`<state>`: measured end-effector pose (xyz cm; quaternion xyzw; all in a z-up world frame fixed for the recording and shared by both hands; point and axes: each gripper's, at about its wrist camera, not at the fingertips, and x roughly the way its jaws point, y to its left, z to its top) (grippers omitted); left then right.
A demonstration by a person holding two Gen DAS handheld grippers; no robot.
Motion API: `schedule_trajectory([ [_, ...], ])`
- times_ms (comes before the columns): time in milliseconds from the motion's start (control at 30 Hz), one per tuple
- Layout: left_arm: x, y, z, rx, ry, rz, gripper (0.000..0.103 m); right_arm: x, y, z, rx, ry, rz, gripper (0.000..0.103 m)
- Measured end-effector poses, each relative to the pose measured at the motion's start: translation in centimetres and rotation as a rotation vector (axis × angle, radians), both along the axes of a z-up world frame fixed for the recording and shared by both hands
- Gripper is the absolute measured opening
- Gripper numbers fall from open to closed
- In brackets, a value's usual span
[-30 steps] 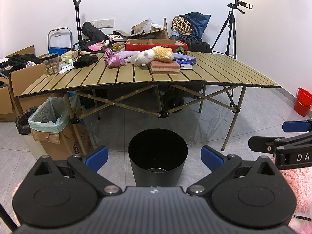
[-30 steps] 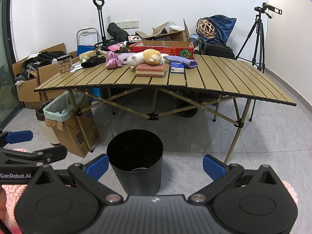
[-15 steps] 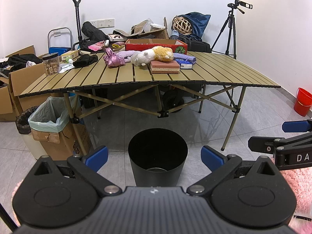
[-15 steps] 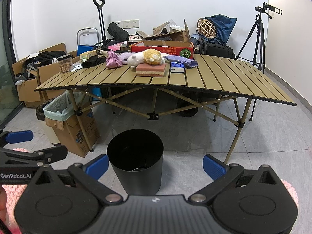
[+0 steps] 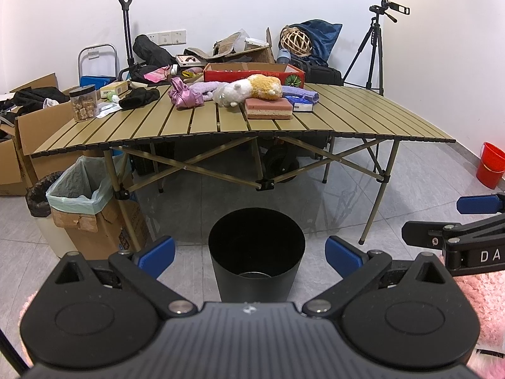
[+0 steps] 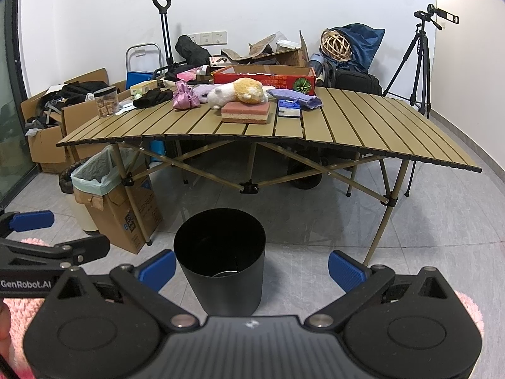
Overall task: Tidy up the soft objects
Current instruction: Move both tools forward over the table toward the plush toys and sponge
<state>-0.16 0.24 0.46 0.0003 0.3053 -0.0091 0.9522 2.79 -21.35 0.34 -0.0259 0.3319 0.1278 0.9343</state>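
Jaws of both grippers unchanged, spread wide, empty, black bin (image 5: pixel 256 249) unmoved

A tripod (image 5: pixel 375 44) stands at two o'clock, a red bucket (image 5: pixel 490 169) at three, a lined box (image 5: pixel 94 208) at nine, a jar (image 5: pixel 83 102) at ten.

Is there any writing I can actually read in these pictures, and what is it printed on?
"GenRobot.AI": white letters on the left gripper, seen at the left edge of the right wrist view.
"DA": white letters on the right gripper in the left wrist view, cut off by the picture's edge.
Print on the red box, the cardboard box by the table leg and the small blue box: too small or blurred to read.
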Motion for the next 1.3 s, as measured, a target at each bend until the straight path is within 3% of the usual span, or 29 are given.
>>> schedule_trajectory([
  [300,1.4,0.8,0.2,-0.005,-0.017,0.036,0.103,0.9,1.2,0.4,-0.007,-0.026,0.004,0.103],
  [1300,13.0,3.6,3.6,-0.057,-0.162,0.139,0.103,15.7,3.4,3.0,0.062,-0.128,0.017,0.103],
])
